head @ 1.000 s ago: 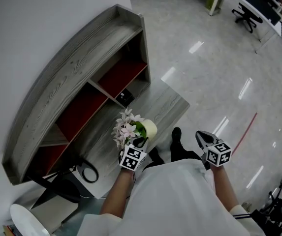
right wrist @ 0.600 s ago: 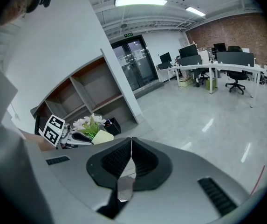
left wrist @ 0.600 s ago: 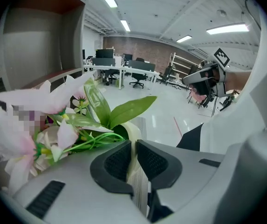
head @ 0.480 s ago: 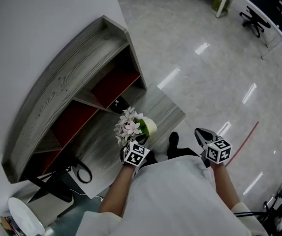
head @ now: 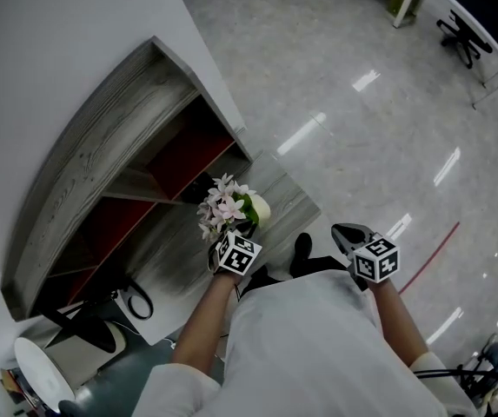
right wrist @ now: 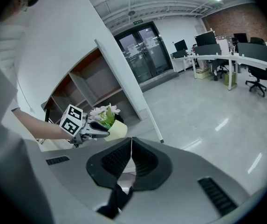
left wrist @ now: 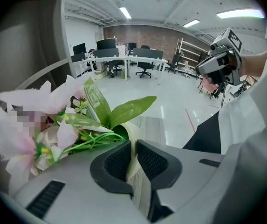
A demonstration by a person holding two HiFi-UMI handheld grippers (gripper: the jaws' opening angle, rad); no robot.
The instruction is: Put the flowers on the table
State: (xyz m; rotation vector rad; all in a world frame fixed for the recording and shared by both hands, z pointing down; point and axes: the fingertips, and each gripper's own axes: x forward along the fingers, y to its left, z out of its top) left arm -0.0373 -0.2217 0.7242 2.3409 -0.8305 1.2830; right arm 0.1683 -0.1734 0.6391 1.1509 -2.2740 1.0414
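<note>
A cream pot [head: 255,208] of pink-white flowers [head: 220,213] hangs over the grey wooden table [head: 279,191], near its front edge. My left gripper [head: 245,231] is shut on the pot's rim. In the left gripper view the rim [left wrist: 129,133] sits pinched between the two dark pads, with the flowers [left wrist: 35,125] and green leaves spreading to the left. My right gripper [head: 346,232] hovers to the right, off the table and over the floor. In the right gripper view its jaws [right wrist: 131,146] are shut with nothing between them, and beyond them are the left gripper [right wrist: 90,129] and pot [right wrist: 118,130].
A curved wooden hutch [head: 83,159] with red-backed compartments [head: 183,159] stands along the table's far side against a white wall. A black cable loop [head: 137,301] lies at the table's left end. Glossy floor [head: 361,129] stretches right, with office chairs [head: 461,37] far off.
The view has swung left. My left gripper still holds the pot and has carried it slightly further in over the table. The right gripper keeps its place beside it.
</note>
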